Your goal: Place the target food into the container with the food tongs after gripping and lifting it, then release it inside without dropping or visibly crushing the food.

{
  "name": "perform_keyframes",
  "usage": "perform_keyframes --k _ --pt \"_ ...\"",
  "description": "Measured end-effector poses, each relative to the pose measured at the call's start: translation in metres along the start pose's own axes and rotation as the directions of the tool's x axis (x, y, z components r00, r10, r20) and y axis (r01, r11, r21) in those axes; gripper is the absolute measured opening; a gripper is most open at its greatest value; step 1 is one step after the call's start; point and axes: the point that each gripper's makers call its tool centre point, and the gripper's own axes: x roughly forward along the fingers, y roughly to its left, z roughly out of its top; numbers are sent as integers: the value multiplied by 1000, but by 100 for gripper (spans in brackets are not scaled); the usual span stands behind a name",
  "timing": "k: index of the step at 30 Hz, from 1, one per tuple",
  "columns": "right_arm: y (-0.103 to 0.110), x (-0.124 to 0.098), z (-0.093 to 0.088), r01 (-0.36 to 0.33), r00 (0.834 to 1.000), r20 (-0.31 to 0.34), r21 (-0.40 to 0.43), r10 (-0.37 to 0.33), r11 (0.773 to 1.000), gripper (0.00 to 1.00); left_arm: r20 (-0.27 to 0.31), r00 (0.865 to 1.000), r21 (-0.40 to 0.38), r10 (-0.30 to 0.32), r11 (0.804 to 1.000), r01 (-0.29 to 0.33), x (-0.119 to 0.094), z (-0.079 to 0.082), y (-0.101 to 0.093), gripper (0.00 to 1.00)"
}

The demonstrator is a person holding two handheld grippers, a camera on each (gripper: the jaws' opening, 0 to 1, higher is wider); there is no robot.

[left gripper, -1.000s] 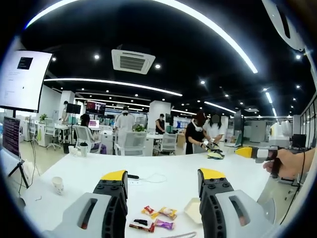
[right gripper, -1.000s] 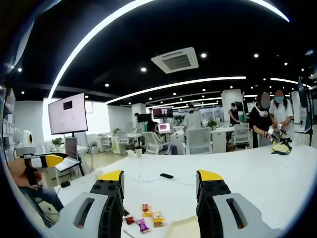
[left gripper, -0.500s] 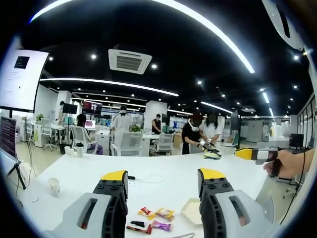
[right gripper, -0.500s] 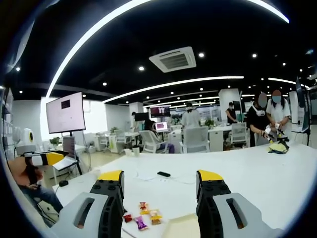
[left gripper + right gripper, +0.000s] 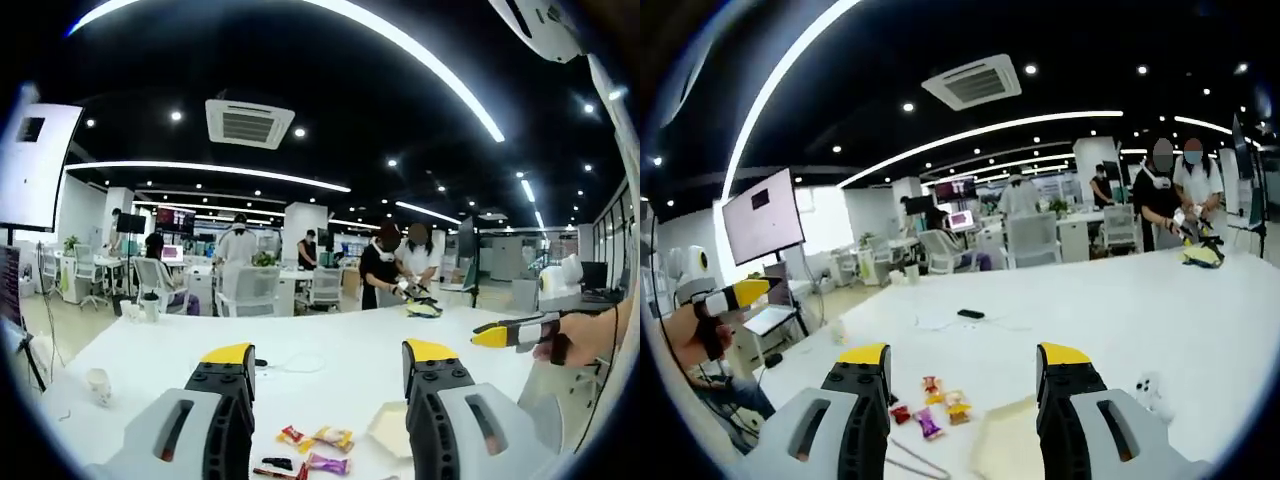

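In the left gripper view the left gripper (image 5: 325,365) is held level above the white table (image 5: 150,355), its yellow-tipped jaws standing apart with nothing between them. Just beyond and below, between the jaws at about 6 o'clock, lie the wrapped snacks (image 5: 318,448), the likely target food, with the pale container (image 5: 388,428) just beside them toward 5 o'clock, placed close so a carry would be short. The right gripper view shows the right gripper (image 5: 965,365) likewise open and empty, over the same snacks (image 5: 937,403) and container (image 5: 1008,440). A thin looped metal piece (image 5: 908,462) at 7 o'clock may be the food tongs; whether their arms are apart or together cannot be told. Neither gripper has taken them up, so the task looks barely started. Farther off a paper cup (image 5: 98,384) stands at 8 o'clock, and people (image 5: 398,262) work at the table's far end.
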Motion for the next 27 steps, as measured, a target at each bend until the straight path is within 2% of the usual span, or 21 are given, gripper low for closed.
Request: perform_keyframes --k 2,4,5,6,7,8,10,12,15,18,22,27 --pt "-4 9 29 15 995 102 29 -18 999 60 62 993 124 -103 988 94 12 27 -14 67" --pt "-3 15 38 12 993 116 95 -23 995 61 80 985 231 -150 965 128 16 42 -21 70" --pt "3 18 40 -14 993 119 100 2 995 61 94 983 232 -157 964 132 16 47 -22 70" --pt "12 20 44 -44 992 123 56 37 997 61 102 984 187 -147 974 126 17 47 -19 70" --pt "15 18 43 -49 991 128 -13 51 999 61 103 985 155 -139 980 122 18 44 -17 70" --pt "16 14 43 -44 989 136 -36 48 998 61 94 987 146 -134 982 119 18 37 -15 70" --pt "17 8 39 -33 991 133 7 31 999 61 45 989 151 -138 980 130 16 22 -17 69" --pt "17 -1 33 -24 991 136 55 17 998 61 23 989 173 -147 975 140 11 9 -21 68" --pt "16 -14 22 -8 995 105 43 4 999 61 -15 991 173 -133 976 133 0 -7 -19 68" --pt "10 -29 18 17 995 100 32 -20 999 61 -44 992 183 -117 975 124 -13 -19 -14 68" --pt "5 -41 10 50 995 80 38 -53 998 60 -68 993 186 -98 977 109 -23 -29 -6 68" --pt "11 -46 12 57 995 75 20 -58 998 60 -80 994 178 -80 980 93 -29 -35 0 65"
